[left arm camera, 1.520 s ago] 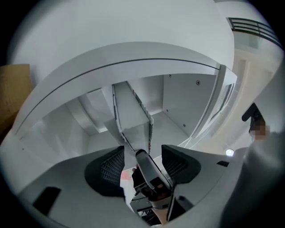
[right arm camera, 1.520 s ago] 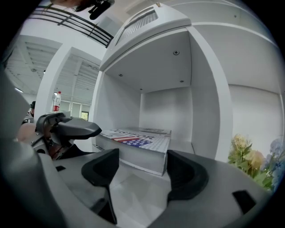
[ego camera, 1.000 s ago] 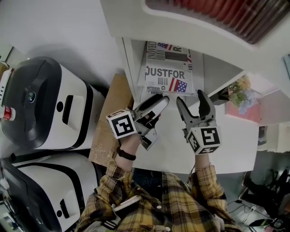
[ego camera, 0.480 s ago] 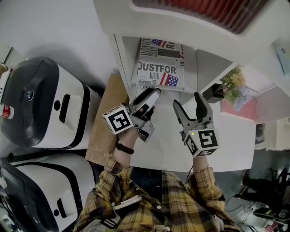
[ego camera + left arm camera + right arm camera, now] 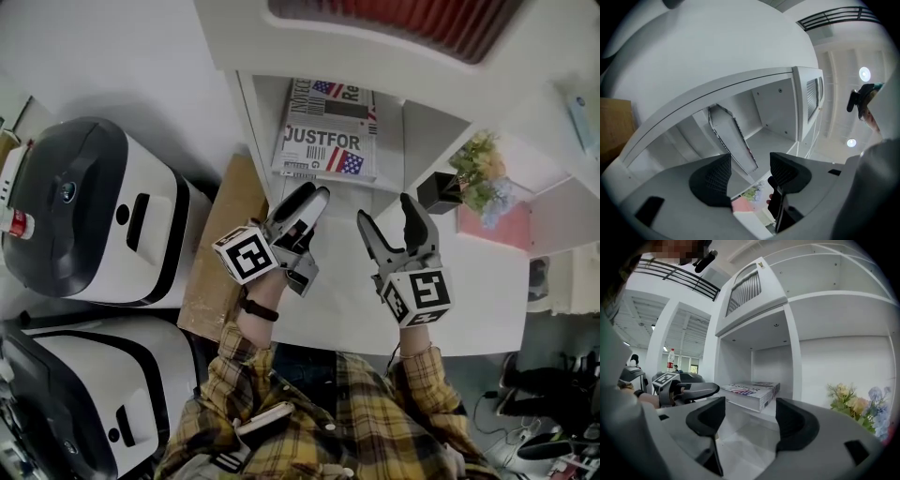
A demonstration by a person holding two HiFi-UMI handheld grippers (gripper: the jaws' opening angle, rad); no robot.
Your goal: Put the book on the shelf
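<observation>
Status: book flat inside shelf bay, upper centre of head view. Both spread, nothing between jaws: left tool, right tool, just below bay. Likely retreat step: draw straight back, avoid nudging book edge or flowers.

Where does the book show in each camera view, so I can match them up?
Head view: book lies flat in the open shelf compartment, upper centre.
Left gripper view: book at centre, a pale slab seen slantwise.
Right gripper view: book at centre, flat on the compartment floor.
Shared landmark: the flowers right of the compartment; tiny at low centre in the left gripper view.
</observation>
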